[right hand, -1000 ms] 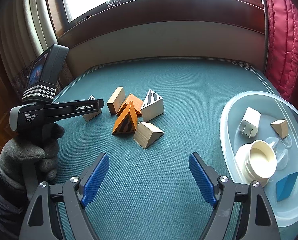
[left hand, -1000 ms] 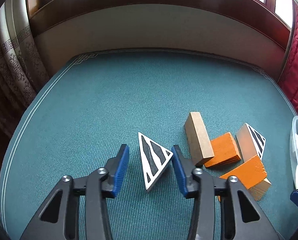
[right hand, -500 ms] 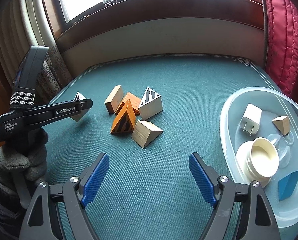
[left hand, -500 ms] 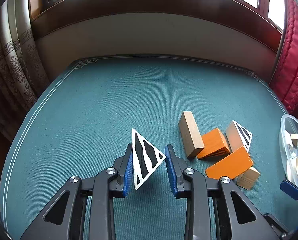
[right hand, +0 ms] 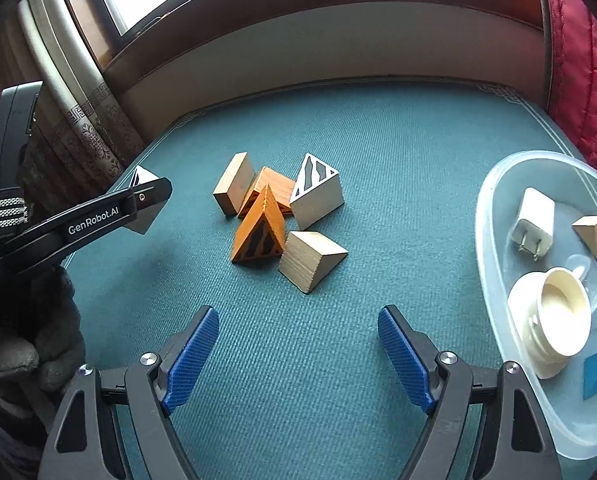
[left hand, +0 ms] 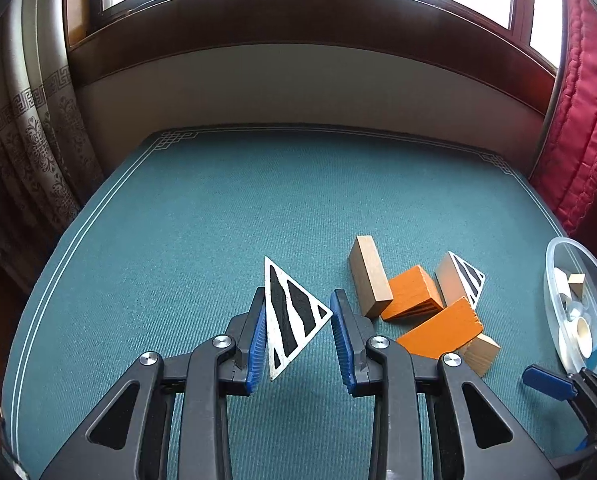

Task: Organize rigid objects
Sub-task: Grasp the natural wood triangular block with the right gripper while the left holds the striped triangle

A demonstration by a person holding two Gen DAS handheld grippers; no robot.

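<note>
The zebra-striped wedge [left hand: 292,316] sits clamped in my left claw [left hand: 298,334], whose pads stood wide of it a second ago and have since closed; it looks lifted off the green tabletop [left hand: 218,208], left of the block cluster [right hand: 274,208], so it seems ready to carry. My right claw [right hand: 298,352] hangs spread and empty near the front edge. Open cloth lies toward the far edge; the clear tray [right hand: 494,280] hugs the right edge.

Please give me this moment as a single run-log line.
left gripper: shut on zebra-striped white triangular wooden block, lifted | right gripper: open, empty | clear plastic bowl: right of block pile
</note>
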